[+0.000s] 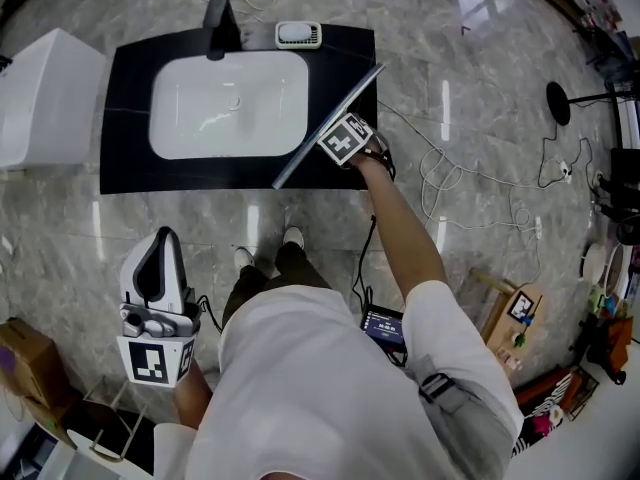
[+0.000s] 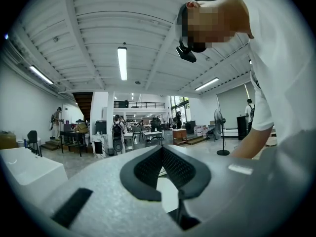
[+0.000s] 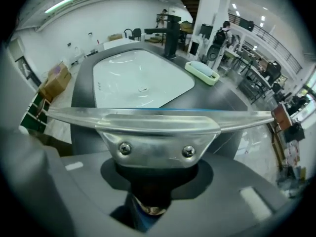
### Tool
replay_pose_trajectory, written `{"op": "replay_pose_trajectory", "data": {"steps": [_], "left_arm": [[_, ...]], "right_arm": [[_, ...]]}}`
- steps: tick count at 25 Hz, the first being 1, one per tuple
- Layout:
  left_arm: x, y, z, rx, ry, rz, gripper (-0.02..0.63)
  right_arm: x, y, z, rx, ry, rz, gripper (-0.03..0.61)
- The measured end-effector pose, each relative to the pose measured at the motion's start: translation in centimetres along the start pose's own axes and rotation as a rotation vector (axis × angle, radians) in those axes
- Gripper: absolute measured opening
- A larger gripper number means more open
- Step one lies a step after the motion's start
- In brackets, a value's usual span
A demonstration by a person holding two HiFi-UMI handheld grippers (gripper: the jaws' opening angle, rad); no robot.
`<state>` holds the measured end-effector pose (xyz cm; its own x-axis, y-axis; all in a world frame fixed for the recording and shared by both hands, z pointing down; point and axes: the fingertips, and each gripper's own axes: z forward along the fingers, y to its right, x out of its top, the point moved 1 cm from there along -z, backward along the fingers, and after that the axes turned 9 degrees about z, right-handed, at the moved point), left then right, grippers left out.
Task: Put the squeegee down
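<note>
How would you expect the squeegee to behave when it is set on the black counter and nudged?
The squeegee looks stiff: its metal bar runs straight, held only at the middle. Long and thin, it would probably pivot, not roll. Screwed metal head: likely sturdy.

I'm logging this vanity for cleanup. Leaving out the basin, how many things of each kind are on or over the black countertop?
squeegee: 1
faucet: 1
soap dish: 1
Total: 3
</note>
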<state>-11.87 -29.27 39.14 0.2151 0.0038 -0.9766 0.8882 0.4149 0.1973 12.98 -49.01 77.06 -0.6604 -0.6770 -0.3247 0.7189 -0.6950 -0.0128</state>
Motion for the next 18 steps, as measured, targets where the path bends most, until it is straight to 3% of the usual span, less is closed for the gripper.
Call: {"op": "replay_pose_trajectory", "data": {"steps": [3,7,18], "left_arm": [[-0.2,-0.1,-0.2,0.007,-0.001,-0.003,0.0],[-0.4,0.1,-0.2,0.007,-0.002,-0.005,0.0],[-0.2,-0.2,-0.7,0.018,0.0,-0.006,0.0]], "right_arm": [[0.3,0.1,0.3,0.048,-0.072,-0.059,0.159],[0.6,0.1,0.8,0.098,-0.124,-0.061,0.165],[0.5,1.1,0.2,0.025,-0.122,-0.059,0.249]]}}
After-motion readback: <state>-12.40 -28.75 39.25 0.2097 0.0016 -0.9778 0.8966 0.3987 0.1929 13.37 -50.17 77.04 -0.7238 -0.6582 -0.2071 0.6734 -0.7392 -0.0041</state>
